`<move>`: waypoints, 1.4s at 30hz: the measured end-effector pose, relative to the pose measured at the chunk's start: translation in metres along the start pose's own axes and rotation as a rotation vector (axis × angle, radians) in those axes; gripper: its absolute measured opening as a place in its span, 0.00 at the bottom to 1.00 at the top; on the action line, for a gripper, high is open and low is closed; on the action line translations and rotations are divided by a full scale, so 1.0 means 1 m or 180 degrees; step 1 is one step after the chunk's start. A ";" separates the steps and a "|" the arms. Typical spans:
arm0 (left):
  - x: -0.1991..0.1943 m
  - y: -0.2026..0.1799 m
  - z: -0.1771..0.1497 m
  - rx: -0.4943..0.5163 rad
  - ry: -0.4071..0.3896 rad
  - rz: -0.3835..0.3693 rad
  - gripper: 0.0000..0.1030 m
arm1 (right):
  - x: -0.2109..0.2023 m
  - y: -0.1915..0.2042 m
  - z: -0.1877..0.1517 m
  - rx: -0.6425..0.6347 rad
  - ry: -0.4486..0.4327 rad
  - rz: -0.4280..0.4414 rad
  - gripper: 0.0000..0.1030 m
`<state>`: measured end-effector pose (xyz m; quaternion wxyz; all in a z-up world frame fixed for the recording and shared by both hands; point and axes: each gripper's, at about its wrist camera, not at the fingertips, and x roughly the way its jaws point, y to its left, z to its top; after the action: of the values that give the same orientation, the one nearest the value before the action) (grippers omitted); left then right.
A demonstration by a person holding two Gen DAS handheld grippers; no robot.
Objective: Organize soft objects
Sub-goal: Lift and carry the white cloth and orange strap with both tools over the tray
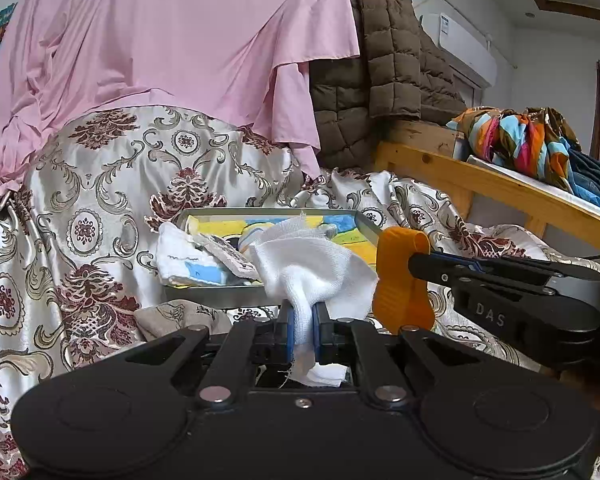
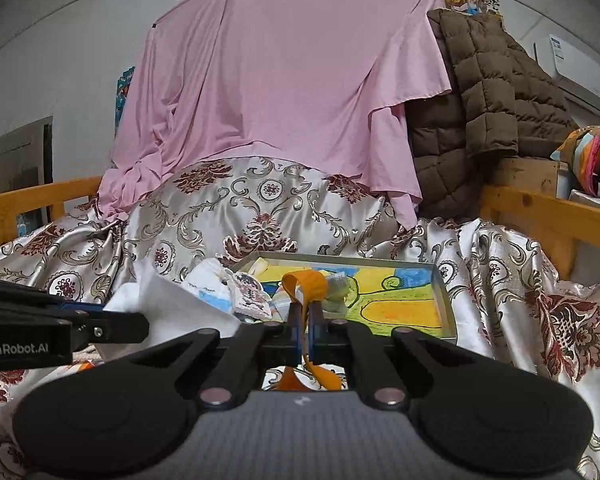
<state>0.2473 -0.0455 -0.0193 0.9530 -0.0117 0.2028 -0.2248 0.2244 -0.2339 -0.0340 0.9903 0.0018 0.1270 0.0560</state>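
My left gripper [image 1: 303,312] is shut on a white gauze cloth [image 1: 312,264] and holds it just in front of a metal tray [image 1: 366,226] with a yellow and blue picture bottom. My right gripper [image 2: 305,312] is shut on an orange soft insole-like piece [image 2: 306,284], which also shows in the left wrist view [image 1: 402,280], to the right of the white cloth. Small folded cloths [image 1: 196,258] lie in the tray's left part; they also show in the right wrist view [image 2: 236,292]. The tray [image 2: 444,300] sits on the patterned satin bedspread [image 2: 260,208].
A pink sheet [image 1: 160,40] hangs behind the bed. A brown quilted jacket [image 1: 392,68] hangs at the right. A wooden bed rail [image 1: 480,184] carries colourful folded fabric [image 1: 524,140]. A beige patterned cloth [image 1: 180,318] lies in front of the tray.
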 end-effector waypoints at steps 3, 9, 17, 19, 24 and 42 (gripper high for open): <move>0.000 0.001 0.000 -0.0003 -0.0006 -0.0002 0.09 | -0.002 -0.002 0.003 0.0063 0.0032 0.0049 0.02; -0.001 -0.001 0.001 0.0000 -0.0049 0.0022 0.09 | -0.021 -0.017 0.016 0.0436 0.0031 0.0274 0.02; 0.019 0.008 0.033 -0.0208 -0.0225 0.0132 0.09 | -0.023 -0.015 0.030 0.0331 -0.0096 0.0281 0.02; 0.031 0.013 0.045 -0.0278 -0.0268 0.0180 0.09 | -0.018 -0.016 0.037 0.0318 -0.0092 0.0269 0.02; 0.075 0.030 0.077 -0.0402 -0.0215 0.0191 0.09 | -0.002 -0.027 0.055 0.0231 -0.0168 0.0201 0.02; 0.218 0.087 0.088 -0.1024 -0.0062 -0.0168 0.09 | 0.183 -0.074 0.086 0.0242 0.0542 -0.0080 0.02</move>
<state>0.4970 -0.0678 -0.0320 0.9345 -0.1717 0.2265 -0.2143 0.4304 -0.2863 0.0020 0.9758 0.0331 0.2128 0.0387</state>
